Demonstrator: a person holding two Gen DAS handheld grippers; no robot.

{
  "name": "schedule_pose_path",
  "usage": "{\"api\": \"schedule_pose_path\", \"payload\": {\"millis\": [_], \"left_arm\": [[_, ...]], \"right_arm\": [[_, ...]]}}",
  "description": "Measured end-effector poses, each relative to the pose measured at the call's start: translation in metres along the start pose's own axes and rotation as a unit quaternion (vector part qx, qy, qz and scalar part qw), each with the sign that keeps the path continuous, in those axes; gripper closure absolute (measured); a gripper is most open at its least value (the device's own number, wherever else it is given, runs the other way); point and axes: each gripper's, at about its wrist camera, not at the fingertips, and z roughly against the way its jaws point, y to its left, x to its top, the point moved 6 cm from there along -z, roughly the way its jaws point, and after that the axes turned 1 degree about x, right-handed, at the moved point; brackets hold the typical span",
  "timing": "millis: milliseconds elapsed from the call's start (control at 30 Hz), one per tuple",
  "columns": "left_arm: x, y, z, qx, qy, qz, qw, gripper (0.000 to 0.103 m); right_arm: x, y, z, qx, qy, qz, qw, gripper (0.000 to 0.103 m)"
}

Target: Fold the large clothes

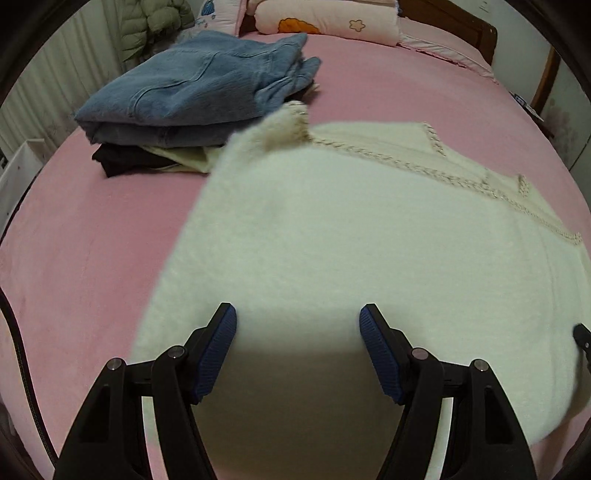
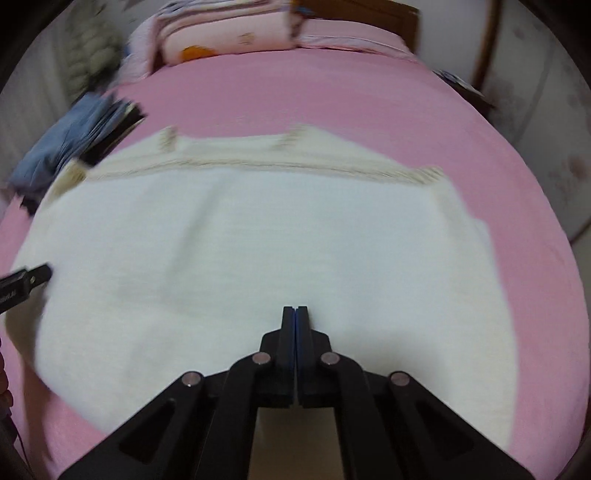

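Note:
A fluffy cream-white garment [image 1: 332, 236] with braided trim lies spread on the pink bed [image 1: 92, 229]. My left gripper [image 1: 297, 325] is open over its near part, blue pads wide apart, nothing between them. In the right wrist view the same garment [image 2: 258, 240] fills the middle of the bed [image 2: 332, 92]. My right gripper [image 2: 295, 314] has its jaws together over the garment's near edge; I cannot see any cloth pinched between them. The left gripper's tip [image 2: 29, 280] shows at the left edge of that view.
A stack of folded clothes, blue denim [image 1: 199, 88] on top of black and cream pieces, sits at the bed's far left, touching the garment's corner. Pink pillows [image 1: 325, 18] and a wooden headboard [image 1: 454, 22] are at the far end. A green puffer jacket [image 1: 155, 26] hangs far left.

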Motion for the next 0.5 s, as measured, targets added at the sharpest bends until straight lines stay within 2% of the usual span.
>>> {"api": "schedule_pose_path", "payload": {"millis": [67, 100, 200, 367, 500], "left_arm": [[0.001, 0.006, 0.001, -0.003, 0.000, -0.003, 1.0000, 0.034], [0.001, 0.006, 0.001, -0.004, 0.001, -0.007, 1.0000, 0.034], [0.002, 0.005, -0.002, -0.002, 0.006, -0.015, 0.9999, 0.034], [0.003, 0.008, 0.008, -0.017, 0.031, 0.019, 0.9992, 0.034], [0.008, 0.011, 0.031, -0.051, 0.036, 0.052, 0.9967, 0.034]], "right_arm": [[-0.007, -0.040, -0.002, -0.082, 0.015, -0.012, 0.996, 0.103], [-0.012, -0.060, -0.001, -0.092, 0.015, -0.028, 0.995, 0.103], [-0.017, -0.086, 0.005, -0.043, 0.022, -0.079, 0.996, 0.103], [-0.013, -0.076, 0.013, -0.065, 0.034, -0.072, 0.995, 0.103], [-0.005, -0.066, 0.031, -0.037, 0.016, -0.101, 0.994, 0.103]]}}
